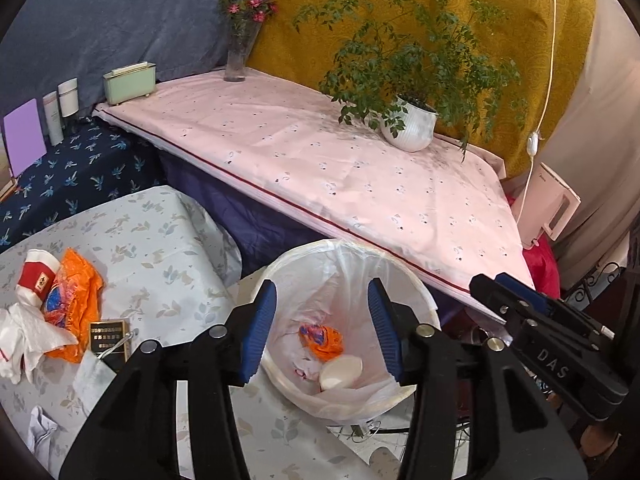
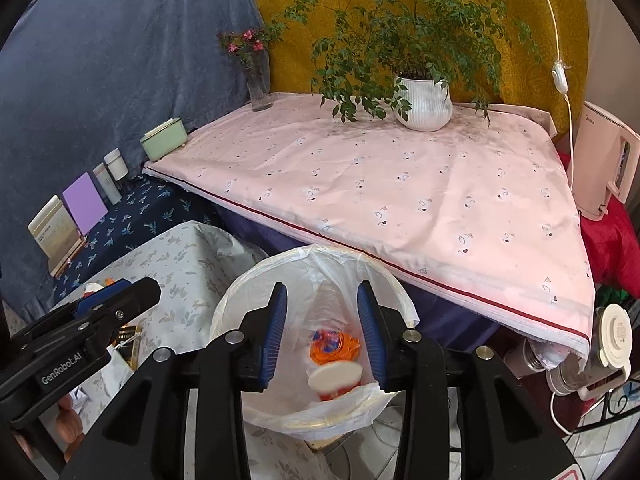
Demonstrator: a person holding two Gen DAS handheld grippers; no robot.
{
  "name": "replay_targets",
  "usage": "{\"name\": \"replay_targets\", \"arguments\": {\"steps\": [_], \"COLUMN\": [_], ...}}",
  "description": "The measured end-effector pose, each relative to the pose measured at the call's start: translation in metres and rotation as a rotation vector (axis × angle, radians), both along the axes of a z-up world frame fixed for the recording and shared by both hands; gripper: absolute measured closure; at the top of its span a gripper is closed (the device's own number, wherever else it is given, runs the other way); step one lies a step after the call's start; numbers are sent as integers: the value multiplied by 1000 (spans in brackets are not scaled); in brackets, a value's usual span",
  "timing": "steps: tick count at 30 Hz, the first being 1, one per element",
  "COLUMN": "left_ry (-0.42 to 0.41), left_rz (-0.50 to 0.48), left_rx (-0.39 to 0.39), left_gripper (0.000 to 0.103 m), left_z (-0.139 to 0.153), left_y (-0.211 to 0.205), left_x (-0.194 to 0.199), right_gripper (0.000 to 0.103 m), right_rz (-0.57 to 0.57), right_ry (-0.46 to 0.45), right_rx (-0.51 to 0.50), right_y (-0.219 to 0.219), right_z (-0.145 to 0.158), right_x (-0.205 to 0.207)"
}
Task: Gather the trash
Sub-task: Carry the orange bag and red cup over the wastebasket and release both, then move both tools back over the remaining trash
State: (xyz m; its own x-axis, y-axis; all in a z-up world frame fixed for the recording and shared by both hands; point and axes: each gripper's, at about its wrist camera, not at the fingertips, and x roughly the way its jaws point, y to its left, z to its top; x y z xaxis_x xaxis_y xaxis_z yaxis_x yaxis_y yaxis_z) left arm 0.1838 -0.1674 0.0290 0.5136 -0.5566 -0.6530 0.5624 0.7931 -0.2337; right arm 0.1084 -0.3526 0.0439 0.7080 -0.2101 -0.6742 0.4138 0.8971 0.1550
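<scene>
Both grippers hang over the white bin [image 1: 416, 294], fingers wide apart and holding nothing. The bin has a thin, crinkly plastic bag [image 2: 340, 276] inside, with an orange wrapper [image 2: 336, 346] and a round cup [image 2: 334, 376] at the bottom. More trash waits on the bench [image 1: 168, 248], to the left of the left gripper [image 1: 322, 330], so that gripper is nearer than the right gripper [image 2: 322, 332]. There lie a flat dark box [image 1: 109, 338], soft white tissue [image 1: 28, 334], a shiny orange bag [image 1: 76, 304] and a red and white paper cup [image 1: 38, 276]. Farther back stands a leafy plant [image 1: 408, 68]
</scene>
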Motion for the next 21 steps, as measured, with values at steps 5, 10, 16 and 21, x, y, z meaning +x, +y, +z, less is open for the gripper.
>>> {"name": "replay_targets", "arguments": {"steps": [5, 10, 16, 21], "left_ry": [1, -9, -25, -39], "left_rz": [25, 51, 96, 156], "left_rx": [3, 7, 14, 15], "left_gripper": [58, 58, 51, 36], "left_z": [1, 3, 6, 9], "left_y": [13, 30, 61, 93], "left_x": [1, -4, -10, -13], "right_gripper": [63, 59, 52, 48], "right_rz": [13, 30, 62, 95], "right_ry": [-9, -27, -50, -58], "right_rx": [-11, -16, -28, -33], "right_y": [10, 24, 50, 74], "right_z": [6, 15, 24, 30], "right_x": [-1, -4, -7, -6]}}
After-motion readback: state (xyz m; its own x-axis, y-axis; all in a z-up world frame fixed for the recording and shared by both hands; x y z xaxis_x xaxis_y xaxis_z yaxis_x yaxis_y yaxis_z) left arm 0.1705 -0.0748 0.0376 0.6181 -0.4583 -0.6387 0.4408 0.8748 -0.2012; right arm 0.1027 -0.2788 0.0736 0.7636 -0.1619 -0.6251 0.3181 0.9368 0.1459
